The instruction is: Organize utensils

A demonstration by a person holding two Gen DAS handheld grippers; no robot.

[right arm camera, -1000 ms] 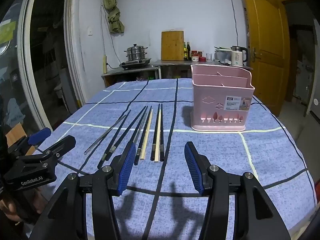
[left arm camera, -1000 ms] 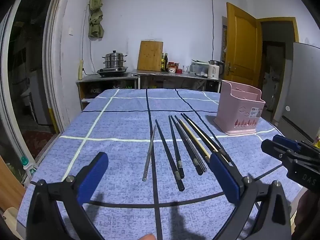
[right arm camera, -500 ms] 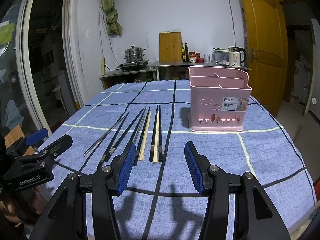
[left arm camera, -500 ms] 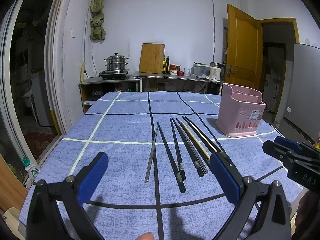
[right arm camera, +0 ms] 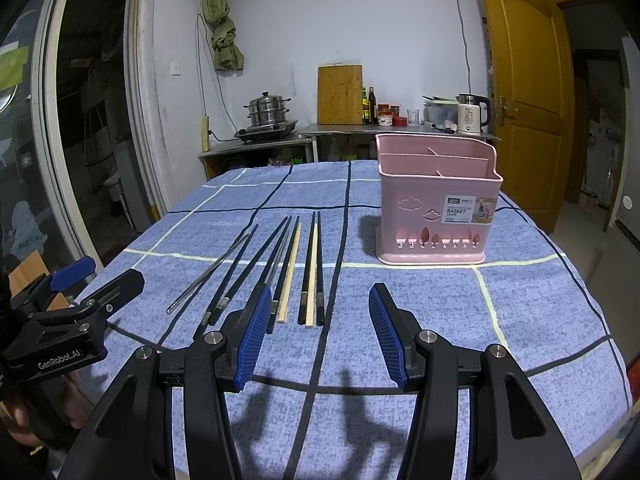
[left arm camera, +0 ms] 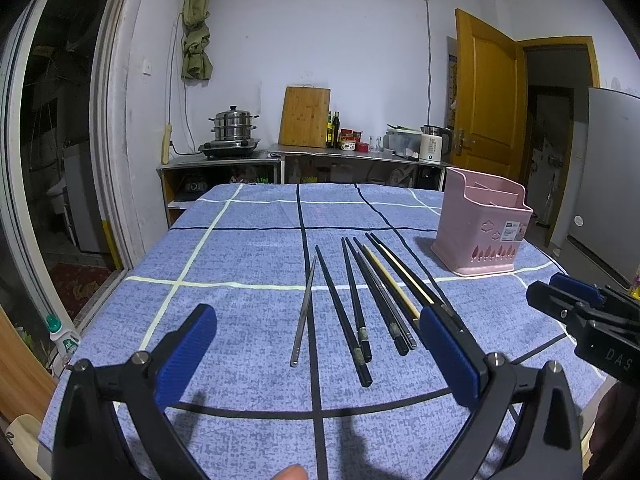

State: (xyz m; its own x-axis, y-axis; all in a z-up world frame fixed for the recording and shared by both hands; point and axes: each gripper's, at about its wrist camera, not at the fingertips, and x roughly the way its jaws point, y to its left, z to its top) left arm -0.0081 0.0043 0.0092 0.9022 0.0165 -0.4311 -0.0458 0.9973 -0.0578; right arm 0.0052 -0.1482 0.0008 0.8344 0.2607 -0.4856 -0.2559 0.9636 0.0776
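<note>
Clothed table (left arm camera: 248, 240): chopsticks (left arm camera: 360, 300), pink basket (left arm camera: 482, 228)

steamer pot (right arm camera: 267, 110), cutting board (right arm camera: 339, 94) and kettle (right arm camera: 471, 114) on the far counter (right arm camera: 360, 130)

"BASKET" on pink holder (right arm camera: 437, 208) label; "GenRobot.AI" on left tool (right arm camera: 96, 280).

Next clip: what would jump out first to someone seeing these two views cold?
A fan of chopsticks lies on the blue checked tablecloth, mostly black, with two pale ones and one thin metal one at the left edge. A pink utensil basket stands upright to their right, its compartments looking empty. Both tools, left and right, hover open near the chopsticks' closest ends.
</note>
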